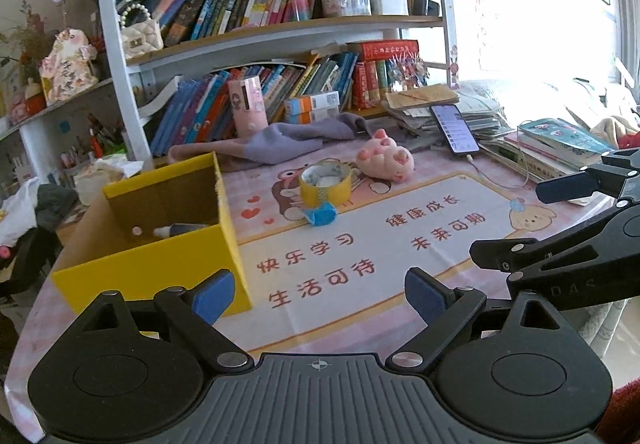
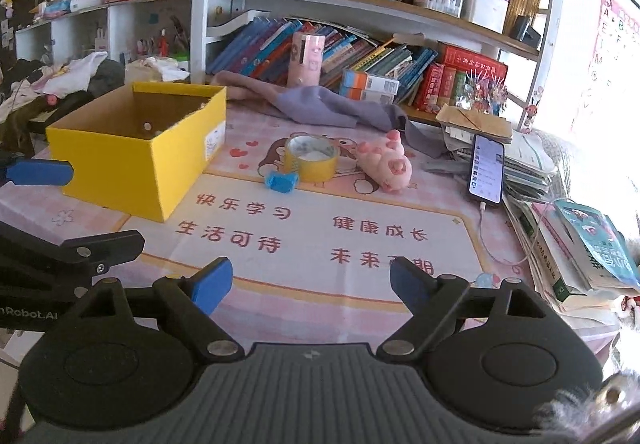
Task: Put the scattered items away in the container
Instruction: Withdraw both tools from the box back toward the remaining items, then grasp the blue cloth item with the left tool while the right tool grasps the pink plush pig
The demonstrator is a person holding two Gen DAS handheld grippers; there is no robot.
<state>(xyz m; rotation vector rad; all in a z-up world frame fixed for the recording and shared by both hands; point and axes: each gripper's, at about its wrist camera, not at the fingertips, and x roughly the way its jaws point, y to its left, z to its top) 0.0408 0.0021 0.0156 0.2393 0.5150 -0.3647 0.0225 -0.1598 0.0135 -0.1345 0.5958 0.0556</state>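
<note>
A yellow cardboard box (image 1: 160,264) (image 2: 132,164) stands open on the left of the desk mat, with a small dark bottle (image 1: 180,230) lying inside. A yellow tape roll (image 1: 325,182) (image 2: 311,158), a small blue wrapped item (image 1: 320,214) (image 2: 281,181) and a pink pig toy (image 1: 386,158) (image 2: 386,162) lie on the mat beyond both grippers. My left gripper (image 1: 320,294) is open and empty beside the box's near right corner. My right gripper (image 2: 310,284) is open and empty over the mat's printed text.
A purple-grey cloth (image 1: 288,138) (image 2: 328,104) lies behind the items. A phone (image 1: 454,128) (image 2: 486,168) on a cable leans on stacked books (image 2: 580,244) at the right. A pink tube (image 1: 248,106) and bookshelves (image 2: 360,4) stand at the back.
</note>
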